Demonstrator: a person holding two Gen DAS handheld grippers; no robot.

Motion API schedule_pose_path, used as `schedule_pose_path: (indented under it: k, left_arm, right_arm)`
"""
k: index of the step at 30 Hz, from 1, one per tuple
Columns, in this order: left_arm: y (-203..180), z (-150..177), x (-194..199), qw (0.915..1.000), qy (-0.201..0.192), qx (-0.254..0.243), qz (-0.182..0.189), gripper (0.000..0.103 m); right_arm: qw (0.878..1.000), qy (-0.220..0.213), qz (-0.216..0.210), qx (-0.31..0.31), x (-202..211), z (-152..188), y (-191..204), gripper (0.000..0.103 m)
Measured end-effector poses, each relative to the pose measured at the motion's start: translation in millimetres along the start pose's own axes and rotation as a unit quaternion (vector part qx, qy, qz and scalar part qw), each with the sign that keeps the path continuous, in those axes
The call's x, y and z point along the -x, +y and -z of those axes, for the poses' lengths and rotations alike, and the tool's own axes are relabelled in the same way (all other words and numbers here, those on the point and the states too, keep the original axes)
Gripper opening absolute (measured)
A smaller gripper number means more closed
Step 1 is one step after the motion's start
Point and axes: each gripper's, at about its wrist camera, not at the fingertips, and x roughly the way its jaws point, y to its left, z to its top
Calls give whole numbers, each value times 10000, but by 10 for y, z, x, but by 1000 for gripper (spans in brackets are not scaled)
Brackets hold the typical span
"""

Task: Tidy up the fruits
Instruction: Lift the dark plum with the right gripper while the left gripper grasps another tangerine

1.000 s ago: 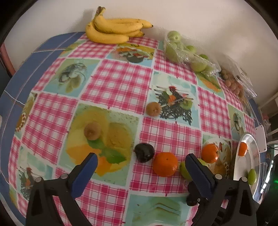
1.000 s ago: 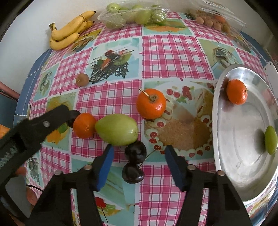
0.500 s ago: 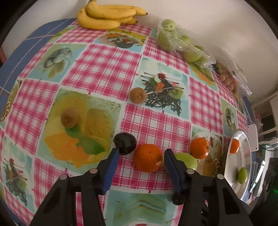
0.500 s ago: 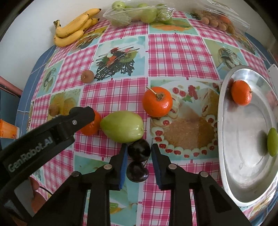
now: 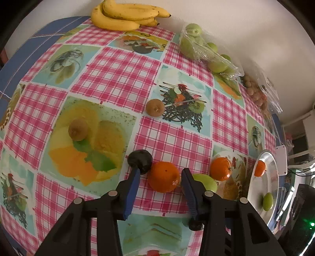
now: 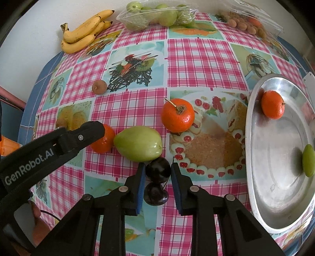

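A glossy printed oilcloth [image 6: 204, 65] is covering the surface. The tray [image 6: 275, 198] at 3 o'clock is showing dull, brushed metal. Clear crinkled plastic is wrapping the guavas [image 6: 157, 15] at 12 o'clock. The cherries [image 6: 157, 170] are gleaming smooth and dark; the tangerine [image 5: 163, 176] is looking finely pitted. Matt black plastic is forming the right gripper [image 6: 158, 177], with blue pads [image 6: 140, 189].

The counter [image 6: 204, 65] wears a pink-and-white check cloth with pale blue food pictures. On it: yellow bananas [image 5: 126, 17], orange mandarins [image 5: 163, 176], a green fruit [image 6: 138, 146], dark plums [image 6: 158, 170], a silver tray [image 6: 275, 197]. Jaw pads are blue.
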Motion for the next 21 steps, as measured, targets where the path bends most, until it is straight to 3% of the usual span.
schedule_pose_path:
  k: [5,9,21]
  left_arm:
    - [-32,8,-6,10000,39,-33,-37,47]
    - [-3,25,-108,9996,219,179,59,40]
    - [-17,14,-101,9997,80,234,59,36]
  right_arm:
    - [10000,8,1,8,1,3,-1,27]
    - [10000,13,0,-20,18,20,-16,27]
    - [10000,10,-39,-38,52,40,-14,26]
